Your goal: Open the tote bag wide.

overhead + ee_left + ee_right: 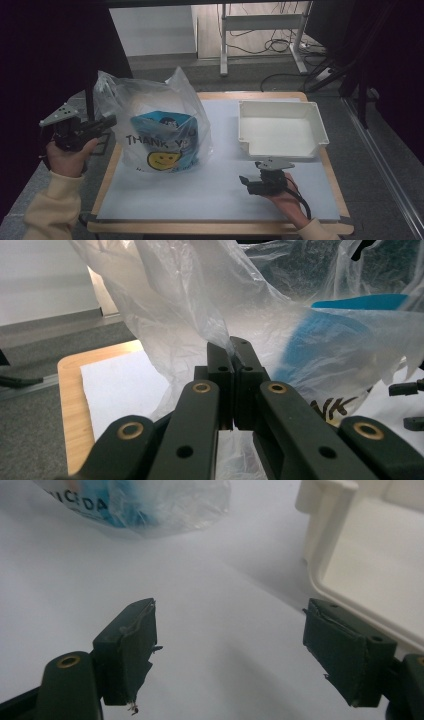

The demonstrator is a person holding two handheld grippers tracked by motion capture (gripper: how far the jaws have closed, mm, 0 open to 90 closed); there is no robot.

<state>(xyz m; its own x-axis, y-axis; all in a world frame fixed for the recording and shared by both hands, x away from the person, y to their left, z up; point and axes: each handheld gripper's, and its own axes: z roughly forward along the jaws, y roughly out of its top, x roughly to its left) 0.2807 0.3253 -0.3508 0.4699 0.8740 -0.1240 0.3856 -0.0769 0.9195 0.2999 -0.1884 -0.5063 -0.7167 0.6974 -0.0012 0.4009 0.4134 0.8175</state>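
A clear plastic bag point(160, 125) printed with "THANK YOU" and a smiley stands on the left half of the white mat point(220, 195), with a blue packet point(165, 127) inside it. At the bag's left side my left gripper point(111, 121) is held level. In the left gripper view its jaws are shut on a fold of the bag point(190, 305), with the film pinched at my left gripper point(231, 347). My right gripper point(246, 184) rests low over the mat in front of the white tray point(280, 104). Its jaws are open with nothing between them point(230, 645).
The white tray's rim point(325, 540) lies just right of the right gripper, and the bag's bottom point(165, 500) lies farther off. The wooden table edge point(70, 390) shows left of the mat. Desk legs and cables point(270, 47) are on the floor behind the table.
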